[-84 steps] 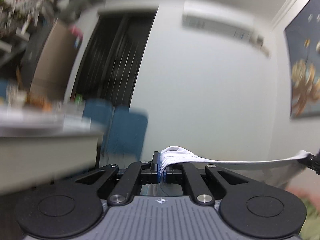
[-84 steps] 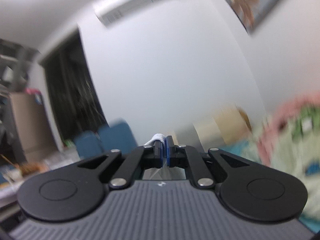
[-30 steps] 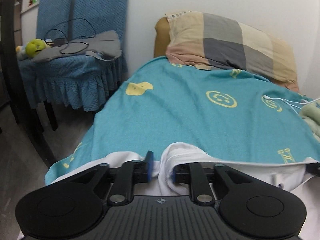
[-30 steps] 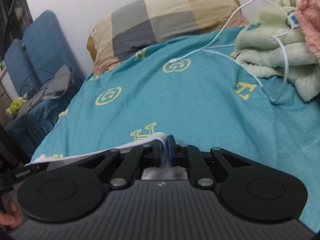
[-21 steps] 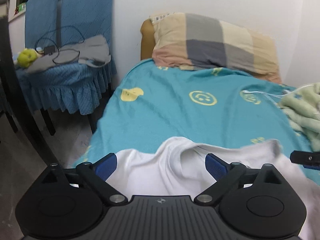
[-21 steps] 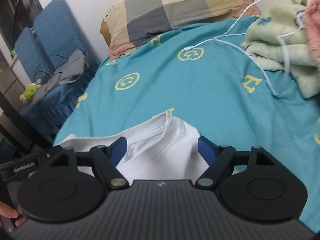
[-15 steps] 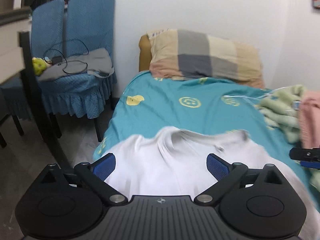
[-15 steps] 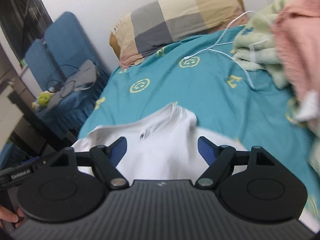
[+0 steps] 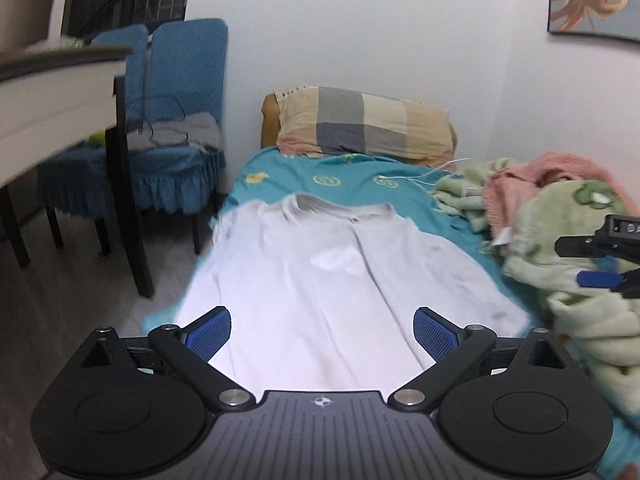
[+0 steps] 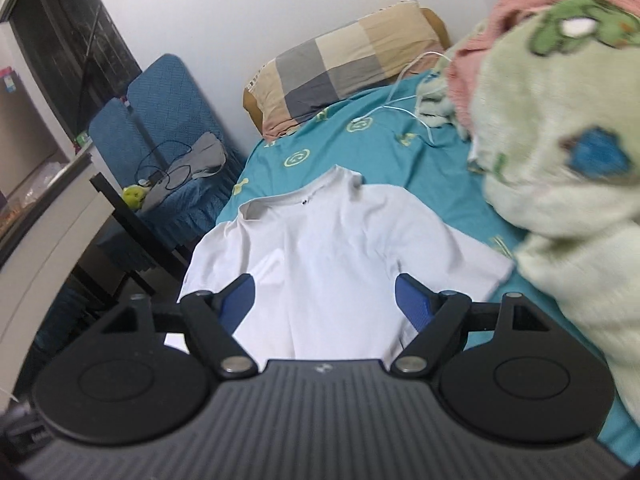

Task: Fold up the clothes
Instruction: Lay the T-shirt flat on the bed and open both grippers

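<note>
A white T-shirt (image 9: 320,280) (image 10: 332,248) lies spread flat on the teal bedsheet (image 9: 352,184) (image 10: 352,136), collar toward the pillow. My left gripper (image 9: 322,330) hangs open above the shirt's lower part, nothing between its blue pads (image 9: 210,330). The right gripper (image 10: 324,300) is also open above the shirt, its blue pads (image 10: 412,298) wide apart and empty. In the left wrist view the right gripper's fingertips (image 9: 600,272) show at the right edge, over the blankets.
A checked pillow (image 9: 364,126) (image 10: 344,64) lies at the bed's head. Green and pink blankets (image 9: 560,216) (image 10: 560,120) pile up on the right, with a white cable (image 10: 404,106). Blue covered chairs (image 9: 160,128) (image 10: 168,120) and a white table (image 9: 52,96) stand to the left.
Both grippers were shut on the shirt's shoulders a second ago. They let go, opened wide, and drew back and up from the pillow end, leaving the shirt spread on the bed.
</note>
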Tool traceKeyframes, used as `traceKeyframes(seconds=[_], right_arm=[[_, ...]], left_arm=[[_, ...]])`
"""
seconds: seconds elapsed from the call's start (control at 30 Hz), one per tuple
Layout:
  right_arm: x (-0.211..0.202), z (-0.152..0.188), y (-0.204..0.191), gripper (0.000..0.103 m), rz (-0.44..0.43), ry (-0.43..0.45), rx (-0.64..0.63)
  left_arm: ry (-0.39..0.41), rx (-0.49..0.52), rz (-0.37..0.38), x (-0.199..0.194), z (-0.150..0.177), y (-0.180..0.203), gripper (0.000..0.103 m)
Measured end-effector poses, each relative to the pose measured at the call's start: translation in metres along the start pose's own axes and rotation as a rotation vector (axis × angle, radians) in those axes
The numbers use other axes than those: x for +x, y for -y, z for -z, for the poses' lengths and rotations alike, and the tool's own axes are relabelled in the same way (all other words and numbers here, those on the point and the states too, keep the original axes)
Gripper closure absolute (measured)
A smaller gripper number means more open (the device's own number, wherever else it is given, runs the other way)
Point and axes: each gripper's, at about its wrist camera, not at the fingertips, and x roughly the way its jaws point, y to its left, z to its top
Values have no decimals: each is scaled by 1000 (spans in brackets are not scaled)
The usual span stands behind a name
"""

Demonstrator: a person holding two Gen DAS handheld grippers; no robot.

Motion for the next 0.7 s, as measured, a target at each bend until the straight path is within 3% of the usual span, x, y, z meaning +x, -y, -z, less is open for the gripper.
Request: traceKeyframes(seconds=[0.1,0.23,0.3,0.47,0.67,0.7], right_arm=[[-14,12,22,28,4,-3,91],[-13,9,66,33,7,-13,322],[-5,9,87,39,12,-24,425],[37,19,119,43,57,-107,596],[108,27,134,44,203,-144,557],[119,28,139,48,217,-142,554]], left_arm=[[-19,-43,-1,-11,17,-5,4],[-32,-74,-14,-15,27,-8,4],[-32,-79,-18,-14,27,-8,4],[-67,-103,-20,4,31,-11,3],[-95,-113,-31,25,34,-15,4],[-100,-119,-34,29,35,-16,4]])
